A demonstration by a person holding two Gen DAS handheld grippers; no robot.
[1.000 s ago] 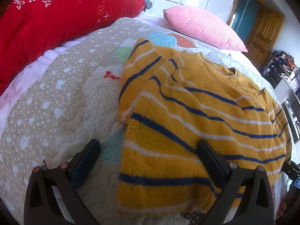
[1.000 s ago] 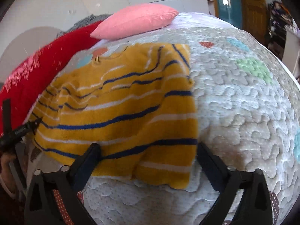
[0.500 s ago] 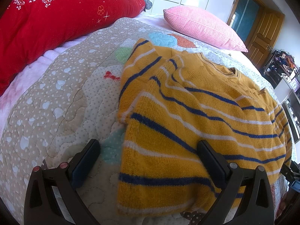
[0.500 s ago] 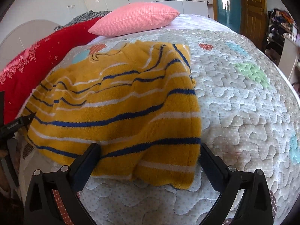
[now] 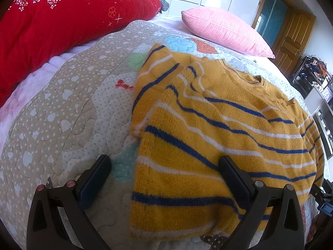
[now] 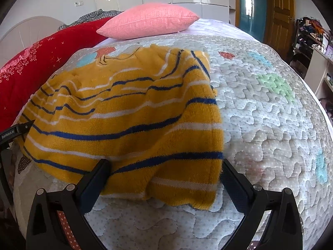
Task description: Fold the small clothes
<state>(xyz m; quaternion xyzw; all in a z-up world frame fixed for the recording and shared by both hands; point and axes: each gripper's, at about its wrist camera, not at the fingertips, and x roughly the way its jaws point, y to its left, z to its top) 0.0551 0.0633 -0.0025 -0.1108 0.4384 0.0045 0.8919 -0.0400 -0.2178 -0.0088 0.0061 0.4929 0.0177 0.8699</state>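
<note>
Yellow striped sweater (image 5: pixel 218 129) lies flat on the quilt (image 5: pixel 68 108), sleeves already tucked in. Left gripper (image 5: pixel 164 179) spread wide, holding nothing, straddling the sweater's near left hem corner. Right gripper (image 6: pixel 164 179) also wide and empty, the near right hem corner between its fingers.

Handling, by judgement: thick knit, soft and limp, light, not slippery; fuzzy surface should grip well. It will sag and stretch if lifted by one point. Best hold: pinch both hem corners together, just ahead of each gripper, taking all layers.

Pink pillow (image 6: pixel 149 20) far ahead, well apart.
</note>
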